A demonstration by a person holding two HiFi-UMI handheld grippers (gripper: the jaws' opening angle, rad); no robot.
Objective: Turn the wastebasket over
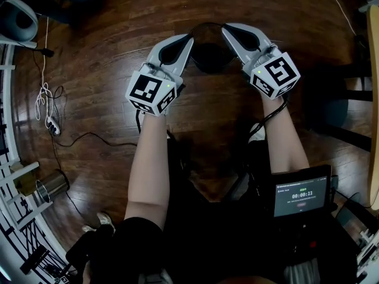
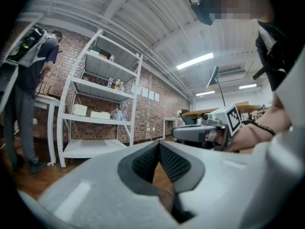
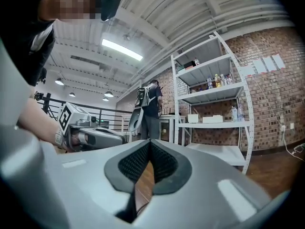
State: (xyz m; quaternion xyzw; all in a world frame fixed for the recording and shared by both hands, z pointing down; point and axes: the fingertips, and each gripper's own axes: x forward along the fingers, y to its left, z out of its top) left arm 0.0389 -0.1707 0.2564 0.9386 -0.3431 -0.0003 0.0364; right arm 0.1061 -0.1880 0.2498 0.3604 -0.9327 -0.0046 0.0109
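Left gripper [image 1: 188,38] and right gripper [image 1: 228,28]: both in the upper centre of the head view, with their tips angled toward each other. Each gripper's jaws are fully closed. The pads meet at the tips, and nothing is clamped between them.

Wastebasket [image 1: 210,52]: a dark round shape against the wooden floor [image 1: 106,52], between the two tips in the frame. Contact between tips and wastebasket cannot be determined.

My head camera looks steeply down; cameras on my left gripper [image 1: 188,37] and right gripper [image 1: 227,27] face level, probably sharing the far shelving [image 2: 90,148].
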